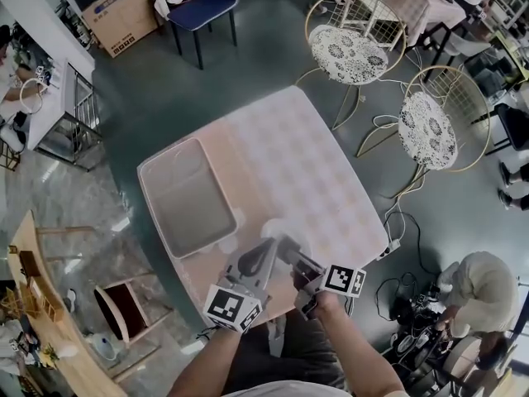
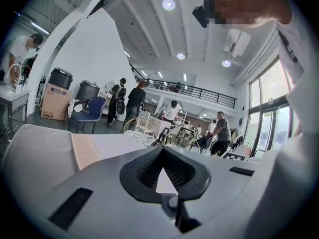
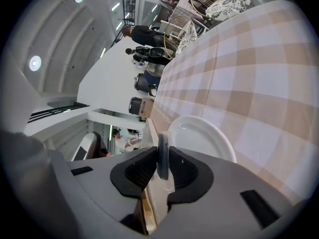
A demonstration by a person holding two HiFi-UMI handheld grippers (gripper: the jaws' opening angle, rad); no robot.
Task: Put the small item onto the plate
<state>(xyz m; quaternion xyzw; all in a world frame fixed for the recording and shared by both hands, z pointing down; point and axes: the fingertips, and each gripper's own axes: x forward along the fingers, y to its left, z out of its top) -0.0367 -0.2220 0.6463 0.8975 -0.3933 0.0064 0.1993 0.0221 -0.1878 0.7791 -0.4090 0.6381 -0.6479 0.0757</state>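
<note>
In the right gripper view my right gripper [image 3: 163, 158] is shut on the small item [image 3: 162, 152], a thin dark grey disc held edge-on between the pads. The white plate [image 3: 204, 136] lies on the checked tablecloth just beyond those jaws. From the head view both grippers sit at the table's near edge: the right gripper [image 1: 291, 255] reaches in from the right, and the left gripper [image 1: 266, 248] is close beside it. The plate [image 1: 279, 225] shows there as a pale patch just past their tips. My left gripper [image 2: 163, 153] has its tips together and holds nothing.
A large grey tray [image 1: 188, 197] lies on the left part of the table [image 1: 306, 155]. Two white wire chairs [image 1: 351, 48] stand beyond the far right corner. A wooden stool [image 1: 124, 308] stands on the floor at the left. Cables lie to the right.
</note>
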